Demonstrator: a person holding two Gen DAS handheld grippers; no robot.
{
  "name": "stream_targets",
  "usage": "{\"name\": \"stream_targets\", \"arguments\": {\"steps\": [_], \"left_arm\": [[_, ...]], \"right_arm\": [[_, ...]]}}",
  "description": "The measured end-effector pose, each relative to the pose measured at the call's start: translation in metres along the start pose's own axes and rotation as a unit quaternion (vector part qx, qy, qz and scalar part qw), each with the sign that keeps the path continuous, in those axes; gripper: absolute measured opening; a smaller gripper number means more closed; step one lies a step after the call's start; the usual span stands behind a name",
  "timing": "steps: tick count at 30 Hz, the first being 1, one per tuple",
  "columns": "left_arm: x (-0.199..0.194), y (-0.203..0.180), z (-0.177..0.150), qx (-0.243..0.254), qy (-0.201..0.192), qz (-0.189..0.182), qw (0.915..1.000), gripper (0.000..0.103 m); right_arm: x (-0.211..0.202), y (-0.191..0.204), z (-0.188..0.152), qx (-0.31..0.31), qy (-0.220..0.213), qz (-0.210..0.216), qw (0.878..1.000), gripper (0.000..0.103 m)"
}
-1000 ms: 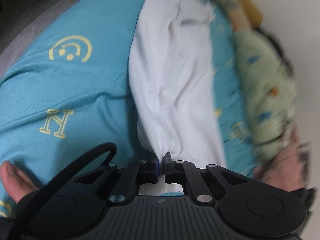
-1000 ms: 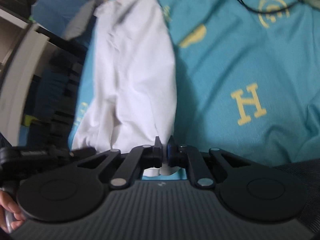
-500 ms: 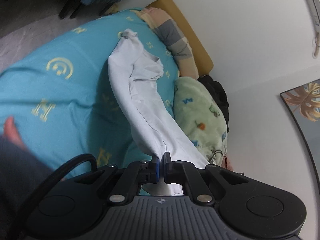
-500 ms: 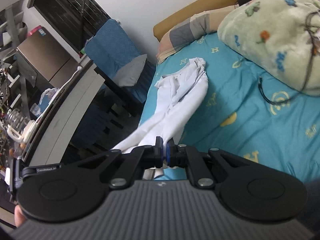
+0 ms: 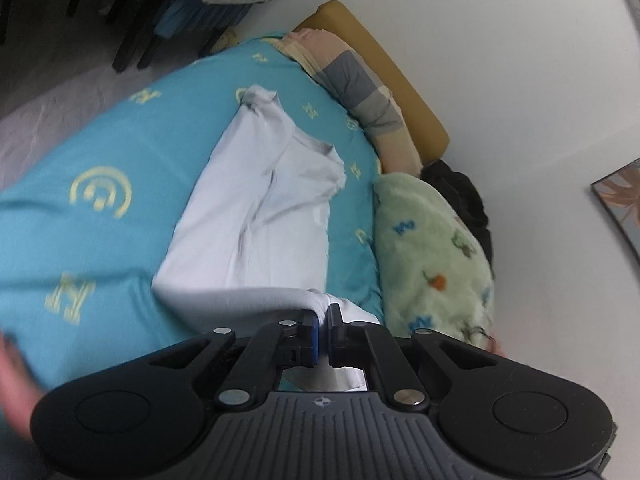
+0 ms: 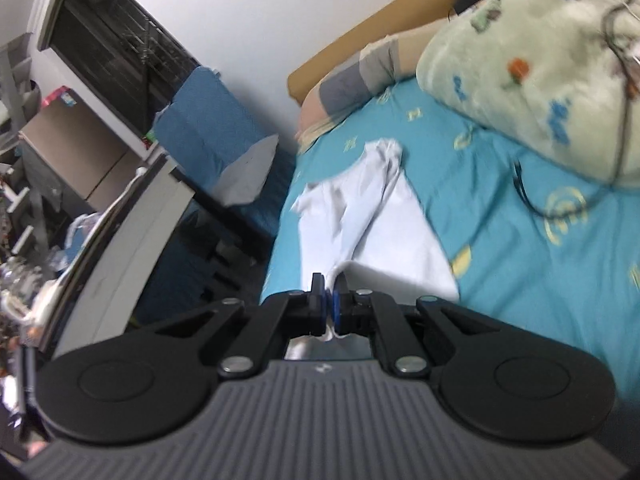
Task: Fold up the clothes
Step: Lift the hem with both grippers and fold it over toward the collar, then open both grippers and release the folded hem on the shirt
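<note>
A white garment point(image 5: 264, 216) lies lengthwise on the turquoise bedsheet point(image 5: 80, 240), its far end bunched near the pillows. My left gripper point(image 5: 323, 312) is shut on one near corner of it, lifted off the bed. In the right wrist view the same white garment point(image 6: 384, 224) stretches away over the turquoise bedsheet point(image 6: 520, 280), and my right gripper point(image 6: 330, 284) is shut on the other near corner. The near hem hangs stretched between the two grippers.
A green patterned blanket point(image 5: 436, 256) and a plaid pillow point(image 5: 360, 92) lie along the wall side, in front of a tan headboard point(image 5: 384, 68). A black cable point(image 6: 524, 192) lies on the sheet. A blue chair point(image 6: 216, 136) and a cluttered desk point(image 6: 80, 216) stand beside the bed. A hand point(image 5: 12, 380) shows at the lower left.
Both grippers have risen with the garment's near edge and tilted up, so the wall and headboard came into view. The garment's near part now spreads wider between them.
</note>
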State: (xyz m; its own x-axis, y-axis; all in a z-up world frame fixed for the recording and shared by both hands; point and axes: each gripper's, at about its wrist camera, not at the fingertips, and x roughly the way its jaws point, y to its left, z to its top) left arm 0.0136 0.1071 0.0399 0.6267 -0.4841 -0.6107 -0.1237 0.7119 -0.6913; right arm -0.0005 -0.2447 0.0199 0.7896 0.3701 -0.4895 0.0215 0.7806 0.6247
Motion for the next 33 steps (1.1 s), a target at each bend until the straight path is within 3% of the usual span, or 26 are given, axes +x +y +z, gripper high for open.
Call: {"name": "stream_targets", "arguments": {"steps": [8,16,21,25,26,27,28,29,31,33], "left_arm": [[0.123,-0.006,0.096,0.087,-0.041,0.066,0.9932,0.004],[0.251,0.041,0.145,0.137,-0.014,0.121,0.9831,0.004],[0.284,0.069,0.145,0.144,-0.003,0.121,0.9822,0.006],[0.275,0.051,0.14,0.19,-0.013,0.131,0.9728,0.008],[0.27,0.045,0.138,0.199,-0.017,0.133,0.9707,0.016],[0.262,0.037,0.134,0.206,-0.023,0.129,0.9699,0.034],[0.254,0.03,0.131,0.212,-0.029,0.125,0.969,0.044],[0.244,0.022,0.126,0.22,-0.035,0.121,0.9674,0.057],[0.224,0.006,0.117,0.236,-0.048,0.113,0.9639,0.07],[0.204,-0.009,0.103,0.253,-0.058,0.115,0.9589,0.086]], "right_arm": [[0.143,-0.026,0.06,-0.015,0.02,-0.019,1.0,0.006],[0.28,-0.066,0.078,-0.05,0.052,-0.05,0.996,0.006],[0.315,-0.082,0.066,-0.091,0.074,-0.07,0.991,0.006],[0.314,-0.08,0.061,-0.112,0.08,-0.072,0.988,0.009],[0.309,-0.078,0.062,-0.11,0.081,-0.072,0.988,0.01],[0.302,-0.074,0.063,-0.109,0.08,-0.071,0.988,0.012],[0.293,-0.069,0.063,-0.118,0.076,-0.071,0.988,0.028],[0.283,-0.062,0.064,-0.13,0.072,-0.071,0.986,0.056],[0.263,-0.049,0.064,-0.157,0.064,-0.074,0.983,0.077],[0.24,-0.036,0.063,-0.182,0.056,-0.076,0.979,0.075]]}}
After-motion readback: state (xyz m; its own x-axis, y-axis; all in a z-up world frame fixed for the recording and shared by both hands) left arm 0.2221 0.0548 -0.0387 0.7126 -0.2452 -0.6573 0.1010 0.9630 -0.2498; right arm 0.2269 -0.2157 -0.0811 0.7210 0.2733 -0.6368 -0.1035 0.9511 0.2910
